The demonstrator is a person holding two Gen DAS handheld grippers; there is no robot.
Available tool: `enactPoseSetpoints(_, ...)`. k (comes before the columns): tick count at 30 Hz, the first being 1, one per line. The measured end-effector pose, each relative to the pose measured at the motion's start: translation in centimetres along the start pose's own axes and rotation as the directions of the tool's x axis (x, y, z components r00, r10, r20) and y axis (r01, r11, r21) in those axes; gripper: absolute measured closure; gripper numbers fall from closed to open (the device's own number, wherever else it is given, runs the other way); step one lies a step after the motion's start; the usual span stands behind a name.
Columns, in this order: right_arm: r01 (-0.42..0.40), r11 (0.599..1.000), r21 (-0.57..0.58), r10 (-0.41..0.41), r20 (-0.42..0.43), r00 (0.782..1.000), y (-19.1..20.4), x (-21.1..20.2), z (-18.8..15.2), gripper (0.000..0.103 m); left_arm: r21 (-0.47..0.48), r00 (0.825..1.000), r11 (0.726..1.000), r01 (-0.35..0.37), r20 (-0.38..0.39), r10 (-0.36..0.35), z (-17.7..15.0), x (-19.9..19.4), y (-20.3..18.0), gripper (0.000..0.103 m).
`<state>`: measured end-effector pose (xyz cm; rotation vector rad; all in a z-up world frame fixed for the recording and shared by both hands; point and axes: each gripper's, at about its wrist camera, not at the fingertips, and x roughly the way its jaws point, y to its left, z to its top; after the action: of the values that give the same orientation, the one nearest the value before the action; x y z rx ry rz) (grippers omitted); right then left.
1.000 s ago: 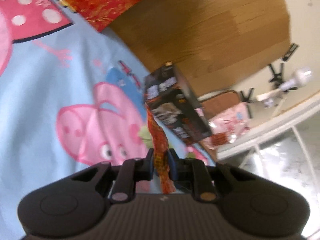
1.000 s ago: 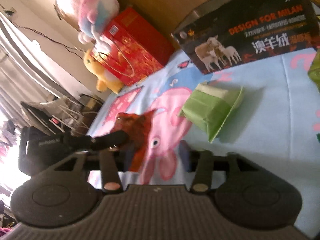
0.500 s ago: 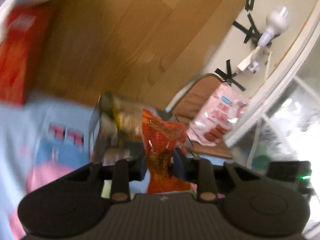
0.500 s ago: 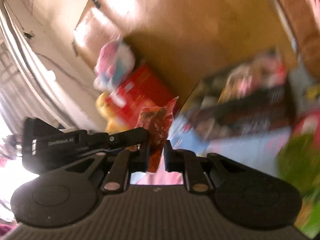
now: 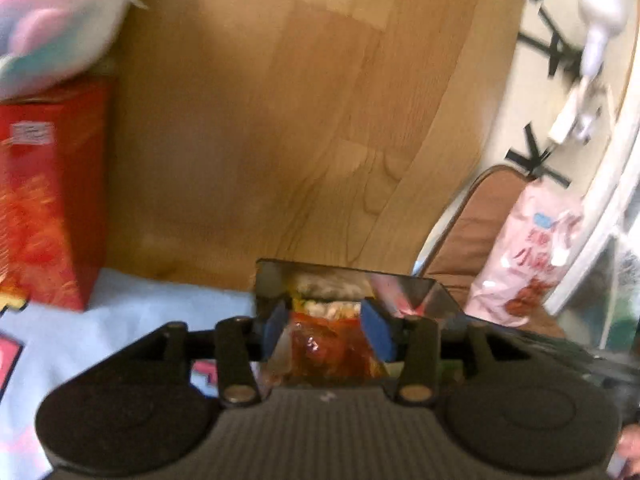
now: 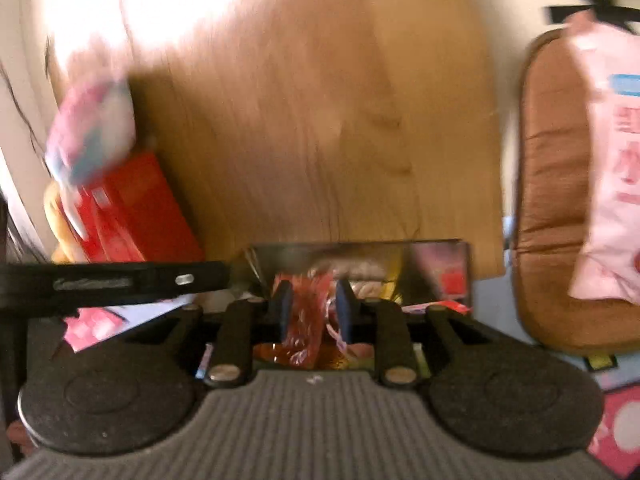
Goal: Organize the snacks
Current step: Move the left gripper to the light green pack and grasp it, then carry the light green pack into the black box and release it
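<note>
Over the open box, both tools stand apart: the left tool and right tool each flank the red snack bag without clamping. The bag could snag on the box rim and spill outside.

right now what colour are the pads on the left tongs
Blue, on both pads; the left wrist view shows them best, either side of the red snack packet.
</note>
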<state>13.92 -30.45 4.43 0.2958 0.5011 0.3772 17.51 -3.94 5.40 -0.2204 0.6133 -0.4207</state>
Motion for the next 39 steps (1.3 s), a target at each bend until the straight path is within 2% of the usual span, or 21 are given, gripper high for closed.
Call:
enactPoseSetpoints(3, -0.075, 0.997, 0.021, 0.076, -0.05, 0.996, 0.2, -2.6, -1.9, 0.072, -0.028, 0.998, 1.0, 0.009, -0.057, -0.011, -2.5, -2.2, 2.1, 0.059)
enactPoseSetpoints(4, -0.081, 0.997, 0.001, 0.081, -0.078, 0.994, 0.7, -3.0, -3.0, 0.066, -0.038, 0.996, 0.999, 0.012, -0.084, -0.015, -3.4, -2.4, 2.7, 0.059)
enactPoseSetpoints(6, -0.069, 0.995, -0.07, 0.058, -0.148, 0.987, 2.2, -3.3, -5.7, 0.058, -0.054, 0.99, 0.998, 0.011, -0.142, -0.019, -5.4, -2.3, 3.6, 0.059)
enactPoseSetpoints(9, -0.072, 0.985, -0.156, 0.033, -0.241, 0.97, 4.6, -2.6, -9.1, 0.057, -0.083, 0.98, 0.997, 0.008, -0.199, -0.024, -7.3, -1.8, 4.1, 0.059)
enactPoseSetpoints(11, -0.087, 0.984, -0.158, 0.038, -0.289, 0.957, 5.4, -1.8, -10.5, 0.055, -0.08, 0.975, 0.997, 0.024, -0.219, -0.041, -8.3, -1.1, 3.4, 0.059)
enactPoseSetpoints(12, -0.091, 0.983, -0.159, 0.039, -0.306, 0.951, 5.9, -1.1, -11.0, 0.05, -0.064, 0.973, 0.998, 0.016, -0.228, -0.03, -8.6, -0.8, 3.1, 0.061)
enactPoseSetpoints(13, -0.08, 0.979, -0.188, 0.025, -0.28, 0.96, 6.5, -0.8, -11.3, 0.046, -0.056, 0.968, 0.998, 0.006, -0.248, -0.02, -9.0, -0.4, 2.8, 0.062)
enactPoseSetpoints(15, -0.03, 0.964, -0.263, -0.038, -0.252, 0.967, 7.7, 0.0, -11.7, 0.047, -0.08, 0.972, 0.997, 0.011, -0.234, -0.029, -9.6, -0.7, 2.6, 0.066)
enactPoseSetpoints(16, -0.023, 0.96, -0.279, -0.048, -0.246, 0.968, 8.0, 0.5, -11.6, 0.056, -0.087, 0.972, 0.996, 0.006, -0.234, -0.026, -9.7, -0.9, 2.4, 0.067)
enactPoseSetpoints(18, 0.02, 0.946, -0.325, -0.096, -0.218, 0.971, 8.7, 0.4, -12.1, 0.068, -0.084, 0.971, 0.996, -0.009, -0.238, -0.011, -10.1, -1.7, 1.9, 0.069)
enactPoseSetpoints(21, 0.013, 0.949, -0.316, -0.085, -0.214, 0.973, 8.4, -1.0, -12.3, 0.079, -0.069, 0.97, 0.998, -0.003, -0.244, -0.014, -11.2, -3.2, 0.8, 0.07)
enactPoseSetpoints(27, 0.028, 0.952, -0.304, -0.092, -0.196, 0.976, 8.5, -3.3, -13.6, 0.079, -0.054, 0.969, 0.999, 0.006, -0.247, -0.019, -12.5, -4.4, -1.3, 0.07)
enactPoseSetpoints(39, 0.1, 0.951, -0.294, -0.132, -0.091, 0.987, 9.0, -6.2, -14.1, 0.079, -0.01, 0.976, 0.999, 0.051, -0.211, -0.052, -11.7, -5.5, -3.2, 0.07)
